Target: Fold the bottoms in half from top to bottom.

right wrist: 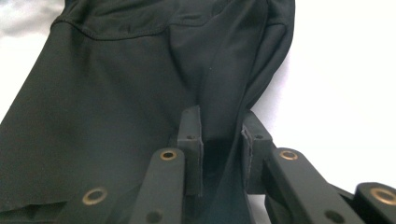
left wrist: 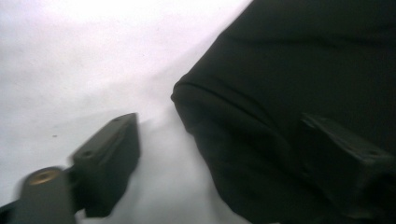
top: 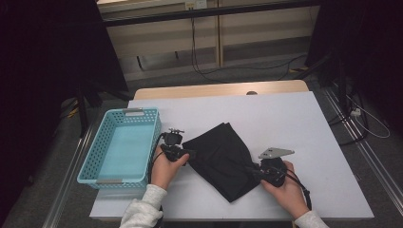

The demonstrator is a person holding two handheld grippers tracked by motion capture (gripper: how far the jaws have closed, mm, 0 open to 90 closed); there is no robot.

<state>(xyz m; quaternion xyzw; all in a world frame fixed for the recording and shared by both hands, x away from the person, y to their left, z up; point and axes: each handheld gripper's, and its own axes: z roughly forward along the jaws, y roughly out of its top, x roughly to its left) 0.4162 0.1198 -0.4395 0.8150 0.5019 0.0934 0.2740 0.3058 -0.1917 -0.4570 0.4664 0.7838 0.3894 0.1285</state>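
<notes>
A folded black cloth [top: 223, 159] lies slantwise on the white table top [top: 290, 123], between my two grippers. My left gripper [top: 190, 154] is at the cloth's left edge and stands open. In the left gripper view [left wrist: 224, 140] one jaw rests over the bare table and the other over the black cloth [left wrist: 289, 70], with the hemmed corner between them and untouched. My right gripper [top: 249, 170] is at the cloth's right edge. In the right gripper view [right wrist: 222, 126] the jaws are shut on a raised fold of the black cloth [right wrist: 116, 84].
A light blue perforated basket [top: 88, 161] stands on the table's left side, close to my left hand. Bare white table stretches to the right and far side. Beyond the table edge are cables on the floor and dark stands.
</notes>
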